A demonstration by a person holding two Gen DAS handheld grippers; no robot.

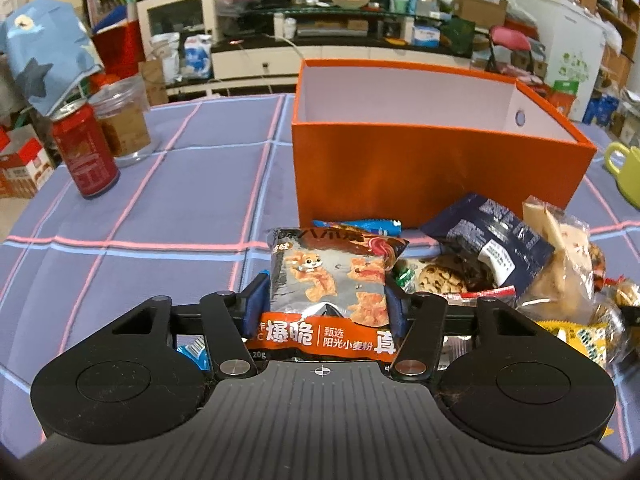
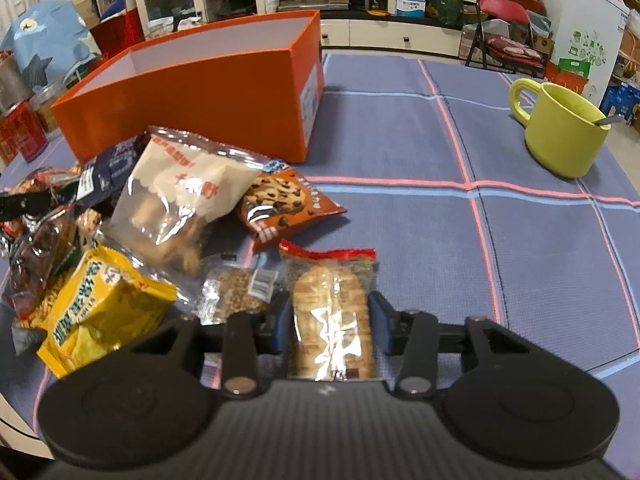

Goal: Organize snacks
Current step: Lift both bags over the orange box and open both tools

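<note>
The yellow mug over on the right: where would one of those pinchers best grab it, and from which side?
Probably by the handle. The yellow mug stands upright on the tablecloth, its loop handle sticking out to the left in the right wrist view, clear of everything. Coming from that side, two fingers could close across the loop. The body looks too wide, and a spoon leans inside at the far rim.

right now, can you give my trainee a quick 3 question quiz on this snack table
1. True or false: the orange box already holds snacks.
2. Which gripper has the silver and orange packet between its fingers?
A. left gripper
B. right gripper
3. Fill in: a spoon stands in the ____ mug.

Key:
1. False, its visible interior is bare.
2. A; the right has a clear-wrapped biscuit pack.
3. Yellow-green.
</note>
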